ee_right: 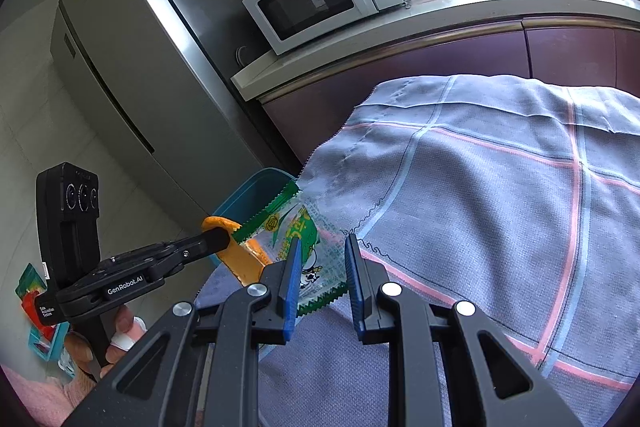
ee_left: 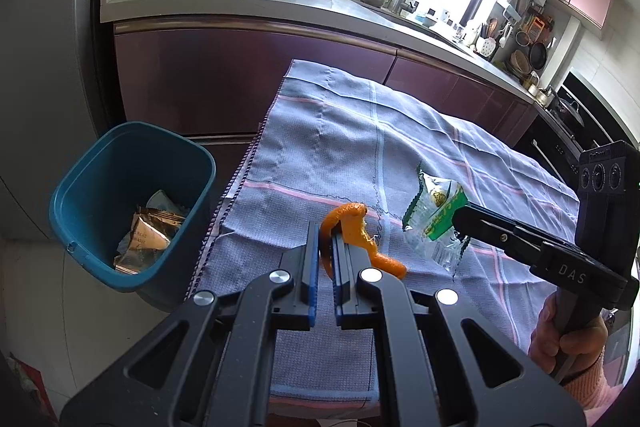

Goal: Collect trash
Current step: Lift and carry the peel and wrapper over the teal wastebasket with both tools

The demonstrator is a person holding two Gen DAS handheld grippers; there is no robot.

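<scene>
The left gripper (ee_left: pixel 326 239), black with blue pads, has its jaws clamped on a curled strip of orange peel (ee_left: pixel 352 227), lifted above the grey-blue checked cloth (ee_left: pixel 360 131). The right gripper (ee_right: pixel 322 259) appears to pinch a clear-and-green plastic snack wrapper (ee_right: pixel 298 235) against its left pad, its jaws only partly closed. Both pieces seem held mid-carry; the next move, by my reading, calls for swinging them left over the open teal plastic bin (ee_left: pixel 132 203), already holding foil wrappers, then releasing. The peel's long axis runs from beside the pads up and away, arching; the wrapper angles diagonally toward the bin.
</scene>
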